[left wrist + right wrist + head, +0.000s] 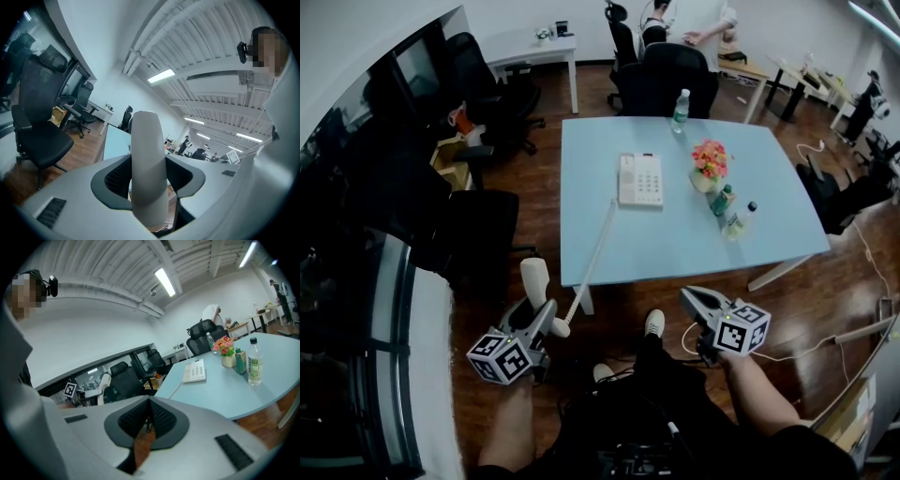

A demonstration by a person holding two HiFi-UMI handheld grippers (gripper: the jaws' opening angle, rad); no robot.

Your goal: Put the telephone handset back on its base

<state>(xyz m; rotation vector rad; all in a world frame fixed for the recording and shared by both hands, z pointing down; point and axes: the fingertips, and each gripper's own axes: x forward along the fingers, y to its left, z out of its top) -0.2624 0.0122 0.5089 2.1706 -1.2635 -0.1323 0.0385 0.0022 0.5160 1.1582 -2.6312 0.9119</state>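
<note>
The white telephone base [639,179] with its keypad lies on the light blue table [666,246], toward the far middle. Its coiled cord [594,251] runs off the table's near edge down to the white handset [535,279]. My left gripper [543,312] is shut on the handset, held below and in front of the table's near left corner; the handset [148,164] stands upright between the jaws. My right gripper [693,298] is shut and holds nothing, just off the near edge. In the right gripper view the base [194,371] lies ahead of the right gripper [148,420].
A flower pot [710,164] and two small bottles [731,213] stand right of the base, and a water bottle [680,108] stands at the far edge. Black office chairs stand at the left [478,234] and behind the table [675,80]. A cable lies on the wood floor at the right.
</note>
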